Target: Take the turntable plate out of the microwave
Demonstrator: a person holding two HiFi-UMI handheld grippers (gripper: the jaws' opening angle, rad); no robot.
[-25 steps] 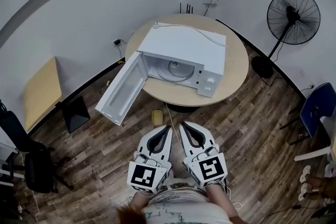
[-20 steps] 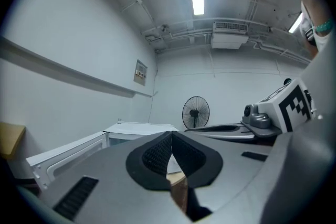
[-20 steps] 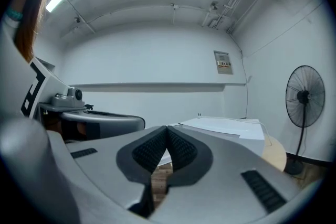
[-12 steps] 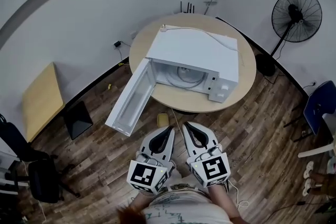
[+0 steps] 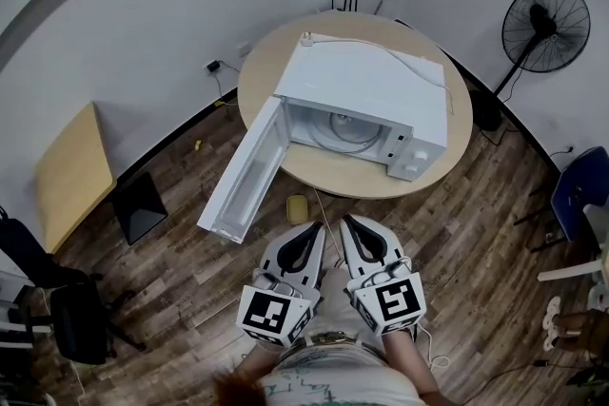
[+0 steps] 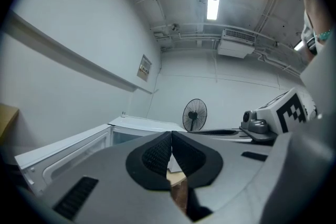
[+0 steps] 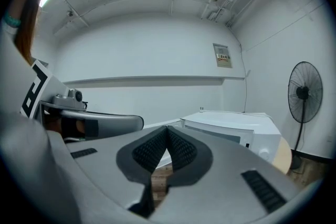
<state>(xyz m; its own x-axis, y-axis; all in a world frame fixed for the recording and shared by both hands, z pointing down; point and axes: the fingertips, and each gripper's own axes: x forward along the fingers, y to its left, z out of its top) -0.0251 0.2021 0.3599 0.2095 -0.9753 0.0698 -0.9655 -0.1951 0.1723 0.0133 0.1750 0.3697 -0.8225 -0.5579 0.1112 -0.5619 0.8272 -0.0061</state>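
Observation:
A white microwave [image 5: 366, 90] stands on a round wooden table [image 5: 357, 188], its door [image 5: 245, 169] swung wide open to the left. Inside the cavity lies the glass turntable plate [image 5: 348, 130]. My left gripper [image 5: 317, 227] and right gripper [image 5: 348, 222] are side by side over the floor, short of the table's near edge, both shut with nothing between the pads. The left gripper view shows its closed jaws [image 6: 170, 136] pointing level toward the microwave [image 6: 139, 126]. In the right gripper view the closed jaws [image 7: 167, 129] point past the microwave [image 7: 236, 128].
A black standing fan [image 5: 544, 14] is at the right behind the table. A small yellow object [image 5: 297, 207] lies on the wooden floor under the open door. A blue chair [image 5: 580, 190] is at the right edge, a wooden side table [image 5: 71, 171] and a black chair [image 5: 57, 299] at the left.
Both grippers have moved forward together toward the table. The microwave and its open door now sit closer to the fingertips in the head view.

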